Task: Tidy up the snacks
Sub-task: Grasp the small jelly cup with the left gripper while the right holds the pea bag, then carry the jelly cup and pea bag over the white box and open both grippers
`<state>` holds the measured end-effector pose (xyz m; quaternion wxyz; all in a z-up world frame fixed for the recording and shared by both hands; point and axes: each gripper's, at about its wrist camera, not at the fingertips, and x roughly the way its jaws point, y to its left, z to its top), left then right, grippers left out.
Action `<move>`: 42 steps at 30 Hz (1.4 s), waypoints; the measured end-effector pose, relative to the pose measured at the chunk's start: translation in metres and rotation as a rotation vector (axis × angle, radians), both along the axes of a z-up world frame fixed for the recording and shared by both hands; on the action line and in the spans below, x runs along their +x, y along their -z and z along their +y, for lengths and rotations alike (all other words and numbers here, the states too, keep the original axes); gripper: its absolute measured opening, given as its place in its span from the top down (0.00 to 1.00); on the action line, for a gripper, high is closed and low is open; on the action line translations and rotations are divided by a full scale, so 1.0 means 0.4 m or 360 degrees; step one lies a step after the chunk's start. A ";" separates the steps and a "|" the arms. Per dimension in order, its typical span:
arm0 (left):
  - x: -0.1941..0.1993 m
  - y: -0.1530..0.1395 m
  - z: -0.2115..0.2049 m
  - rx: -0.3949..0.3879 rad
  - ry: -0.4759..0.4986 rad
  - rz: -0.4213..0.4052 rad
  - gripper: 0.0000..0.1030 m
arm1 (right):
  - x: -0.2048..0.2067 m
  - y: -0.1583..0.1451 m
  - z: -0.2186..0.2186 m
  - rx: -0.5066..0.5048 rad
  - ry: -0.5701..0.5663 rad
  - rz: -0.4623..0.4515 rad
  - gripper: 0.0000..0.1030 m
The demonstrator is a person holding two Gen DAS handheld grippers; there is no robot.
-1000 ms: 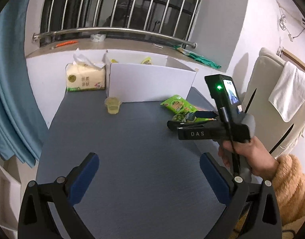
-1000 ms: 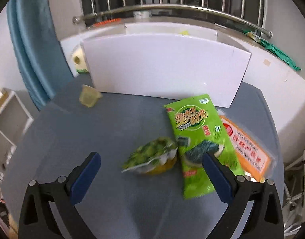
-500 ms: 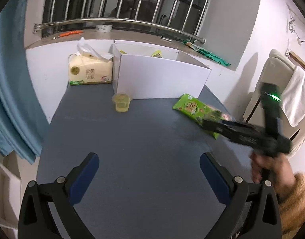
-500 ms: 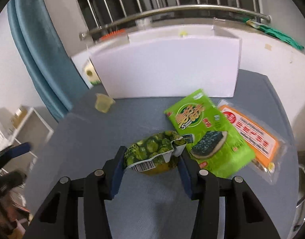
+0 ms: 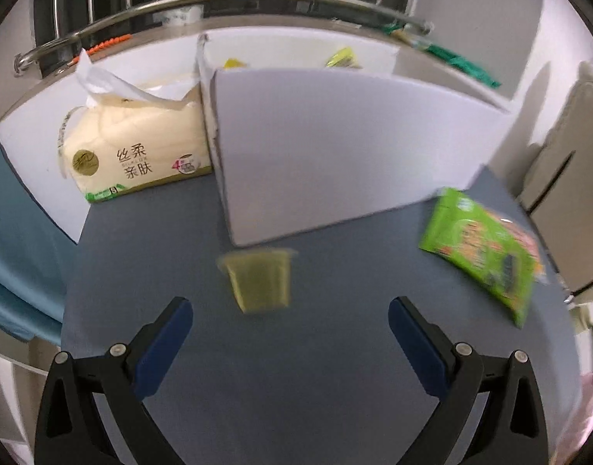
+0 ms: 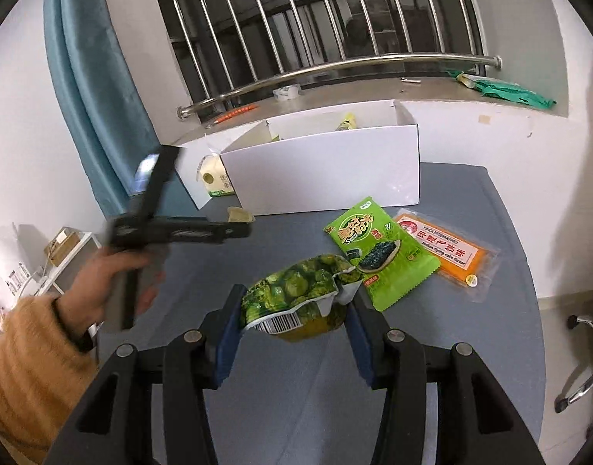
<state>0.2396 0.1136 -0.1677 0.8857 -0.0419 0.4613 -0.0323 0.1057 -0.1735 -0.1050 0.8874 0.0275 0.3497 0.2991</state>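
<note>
My right gripper (image 6: 294,310) is shut on a dark green pea snack bag (image 6: 296,298) and holds it above the grey table (image 6: 471,348). A light green seaweed packet (image 6: 381,250) and an orange cake packet (image 6: 447,252) lie flat to its right. My left gripper (image 5: 290,323) is open and empty, just short of a small yellow jelly cup (image 5: 259,279) on the table; it shows at left in the right wrist view (image 6: 234,228). The white box (image 5: 335,155) stands behind the cup with a few snacks inside.
A tissue pack (image 5: 137,143) stands left of the box against the wall. A blue curtain (image 6: 91,89) hangs at left, a windowsill with rail (image 6: 335,66) behind. A chair (image 5: 560,178) stands off the table's right edge.
My right gripper shut on the pea bag and lifted it off the table. My left gripper moved forward toward the jelly cup, which now sits close in front of it.
</note>
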 end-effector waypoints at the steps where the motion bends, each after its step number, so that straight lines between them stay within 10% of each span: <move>1: 0.020 0.011 0.007 -0.0003 -0.0011 0.0018 0.01 | -0.005 0.000 -0.005 0.0012 0.0005 -0.0006 0.48; 4: 0.047 0.030 0.021 0.0002 -0.0044 0.0056 0.07 | -0.009 0.011 -0.015 0.0020 0.0011 0.0010 0.48; 6: 0.056 0.037 0.025 0.0042 -0.0058 0.0056 0.26 | -0.007 0.017 -0.017 0.0019 0.0013 0.0016 0.48; 8: 0.062 0.029 0.024 0.0093 -0.0084 0.0064 0.66 | -0.010 0.019 -0.018 0.0018 0.0012 0.0017 0.48; 29: -0.305 -0.319 -0.075 -0.0199 0.0237 -0.0552 0.66 | 0.066 -0.026 0.064 -0.0095 -0.0019 -0.0058 0.48; 42: -0.078 -0.448 0.005 -0.0251 0.0184 -0.0656 0.66 | 0.379 -0.208 0.151 -0.0157 0.0007 -0.0217 0.48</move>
